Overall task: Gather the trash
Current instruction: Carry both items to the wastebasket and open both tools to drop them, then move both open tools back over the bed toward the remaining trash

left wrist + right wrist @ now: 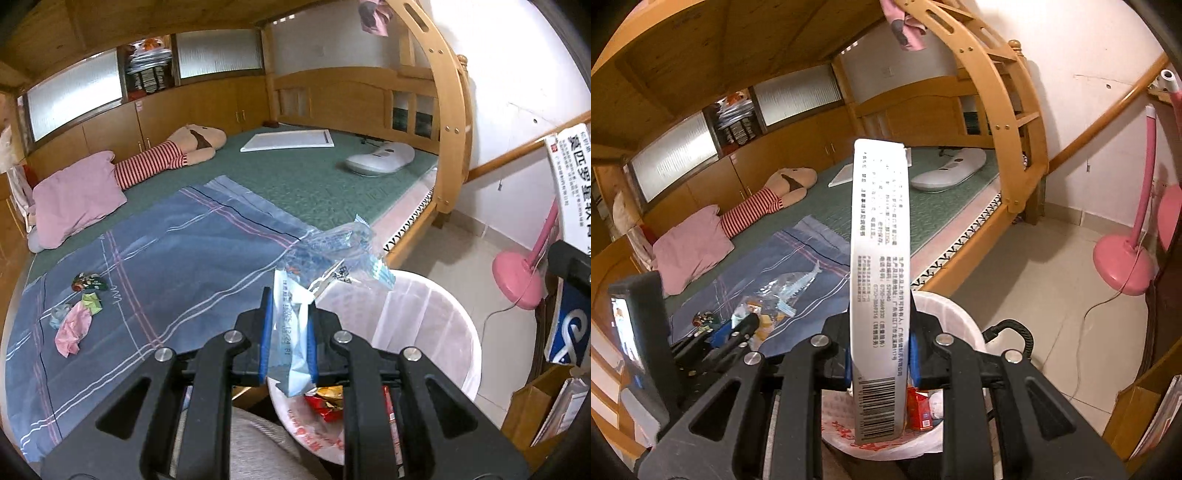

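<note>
Both tools are loaded and held near the white bin (436, 317) that stands on the tiled floor at the edge of the bunk bed (373, 173). The left gripper (290, 334) has its blue pads clamped together on a clear plastic wrapper (332, 254); the crinkled film sticks up and forward past the fingers, its far end reaching over the bin's rim. The right gripper (881, 354) is closed tight on a flat white carton (879, 236), printed with small text and a barcode, which stands up on its narrow edge above the bin (956, 314). In the left view that same carton (570, 173) shows at the far right edge.

Inside the bin, a white liner with red print already holds some rubbish: a red and gold packet (327, 402) on one side, a small red box (919, 410) seen from the other camera.

On the bed, a blue striped cloth (166, 266) lies over the green mat. Scraps lie on it towards the left: a pink crumpled paper (72, 328), a green crumpled scrap (92, 301), and a dark patterned wad (86, 282), close together. A pale bluish bit (59, 314) sits beside the pink one, though I cannot make out what it is.

Farther back lie a pink pillow (77, 195) and a striped stuffed doll (173, 151).
</note>
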The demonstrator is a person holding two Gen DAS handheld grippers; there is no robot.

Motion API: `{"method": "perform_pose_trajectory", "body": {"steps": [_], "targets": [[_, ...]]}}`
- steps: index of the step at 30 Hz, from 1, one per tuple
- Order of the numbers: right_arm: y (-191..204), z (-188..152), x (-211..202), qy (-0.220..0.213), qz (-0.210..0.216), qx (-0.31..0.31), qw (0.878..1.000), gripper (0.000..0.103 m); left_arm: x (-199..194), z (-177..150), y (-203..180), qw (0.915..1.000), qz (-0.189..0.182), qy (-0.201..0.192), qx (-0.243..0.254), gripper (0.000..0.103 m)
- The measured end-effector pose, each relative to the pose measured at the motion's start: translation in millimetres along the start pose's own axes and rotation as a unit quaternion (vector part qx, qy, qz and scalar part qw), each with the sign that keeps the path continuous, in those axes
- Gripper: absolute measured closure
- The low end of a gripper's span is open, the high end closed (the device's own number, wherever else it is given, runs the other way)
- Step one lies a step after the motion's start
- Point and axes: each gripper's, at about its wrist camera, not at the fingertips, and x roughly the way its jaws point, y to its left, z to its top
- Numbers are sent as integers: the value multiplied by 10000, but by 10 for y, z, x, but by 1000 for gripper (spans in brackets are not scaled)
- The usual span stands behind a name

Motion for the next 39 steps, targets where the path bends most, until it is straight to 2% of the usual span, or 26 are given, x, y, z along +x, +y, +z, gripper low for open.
{"method": "perform_pose_trajectory", "body": {"steps": [9,19,22,24,30,33,35,36,37,39], "targets": [[-168,-13,-72,-73,-123,134,9998,80,159,-9,-269,9998,-157,88,118,86],[-207,-14,-50,-35,-177,164,9997,80,283,-27,-337,9994,-239,234,104,86],[-178,-10,-48,-13,-176,180,9997,80,280,-37,-344,9995,-214,212,115,73],[-181,-6,-41,-1,-168,175,9997,80,261,-44,-355,9996,-203,166,141,58],[-185,-8,10,65,-155,147,9998,80,214,-47,-288,9998,-158,115,85,47],[-167,-41,149,311,-37,131,9994,80,173,-32,-176,9999,-83,64,-37,44],[-149,-72,272,555,66,100,9984,77,146,-21,-95,9999,-21,31,-104,43],[-133,-96,347,692,86,86,9975,63,134,-19,-38,9999,15,20,-156,42],[-116,-121,421,810,88,71,9967,43,130,-16,0,9998,34,19,-186,42],[-87,-149,498,874,80,59,9961,29,123,-19,104,9996,97,22,-272,42]]}}
